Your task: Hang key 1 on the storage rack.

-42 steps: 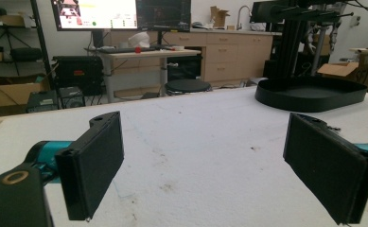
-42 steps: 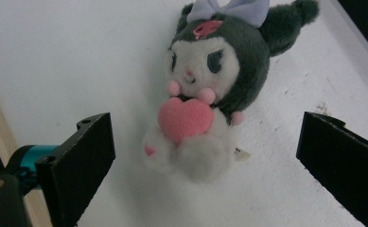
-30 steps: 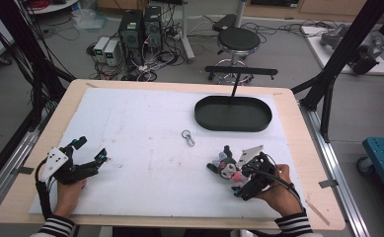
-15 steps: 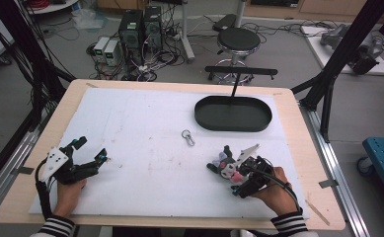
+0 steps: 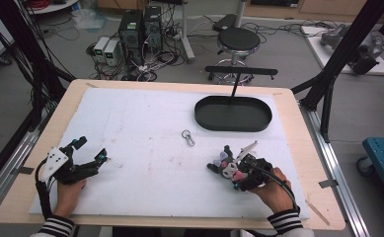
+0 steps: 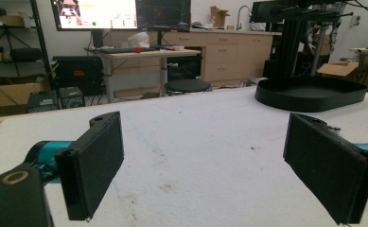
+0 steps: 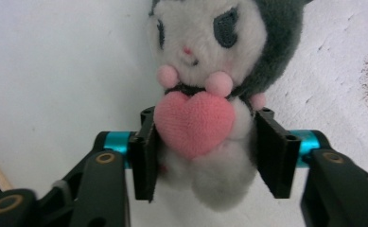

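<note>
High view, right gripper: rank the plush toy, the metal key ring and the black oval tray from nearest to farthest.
From the right gripper:
1. Plush toy, between its jaws.
2. Metal key ring, mid-table, up and left.
3. Black oval tray, at the far edge.

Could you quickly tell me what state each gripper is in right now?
Left gripper: open, nothing between its fingers.
Right gripper: has just been closing, fingers now pressing on the plush toy.

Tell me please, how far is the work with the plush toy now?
Done: the right tongs have reached the plush toy, and their jaws have just been closing around its body. In hand: the grip; the toy lies on the white mat. Left: lifting it, probably towards the black tray. The left tongs wait open.
</note>
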`<state>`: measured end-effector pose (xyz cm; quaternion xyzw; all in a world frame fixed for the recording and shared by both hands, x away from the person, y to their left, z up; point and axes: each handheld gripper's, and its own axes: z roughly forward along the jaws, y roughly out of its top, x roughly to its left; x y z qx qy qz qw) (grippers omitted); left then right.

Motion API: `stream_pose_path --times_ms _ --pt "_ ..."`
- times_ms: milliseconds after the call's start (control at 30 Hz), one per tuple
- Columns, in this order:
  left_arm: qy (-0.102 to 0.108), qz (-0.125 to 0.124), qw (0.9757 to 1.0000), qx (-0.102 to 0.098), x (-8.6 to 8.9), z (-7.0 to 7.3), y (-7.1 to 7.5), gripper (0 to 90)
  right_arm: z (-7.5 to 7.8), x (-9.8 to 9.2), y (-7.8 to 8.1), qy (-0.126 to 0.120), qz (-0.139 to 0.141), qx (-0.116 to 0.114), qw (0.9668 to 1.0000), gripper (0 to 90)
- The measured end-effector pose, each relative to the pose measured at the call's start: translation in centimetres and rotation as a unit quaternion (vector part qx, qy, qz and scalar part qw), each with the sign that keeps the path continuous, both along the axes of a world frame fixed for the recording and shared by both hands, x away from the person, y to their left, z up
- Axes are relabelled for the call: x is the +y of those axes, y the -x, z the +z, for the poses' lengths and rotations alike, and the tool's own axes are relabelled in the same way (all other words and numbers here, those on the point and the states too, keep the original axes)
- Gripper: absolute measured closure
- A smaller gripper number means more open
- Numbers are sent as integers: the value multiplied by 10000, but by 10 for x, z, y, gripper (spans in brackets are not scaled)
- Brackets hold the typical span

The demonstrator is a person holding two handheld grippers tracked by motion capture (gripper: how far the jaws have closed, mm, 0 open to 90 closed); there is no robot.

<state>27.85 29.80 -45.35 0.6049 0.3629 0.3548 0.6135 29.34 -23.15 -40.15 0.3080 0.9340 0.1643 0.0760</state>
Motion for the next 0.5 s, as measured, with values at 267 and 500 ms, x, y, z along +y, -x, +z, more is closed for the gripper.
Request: stream_pose_path --times_ms 267,500 --pt "1 0 10000 1 0 0 0 135 2 1 2 8 131 -54 9999 546" --pt "3 1 10000 2 0 0 0 134 8 -3 2 -229 57 -231 9995 563"
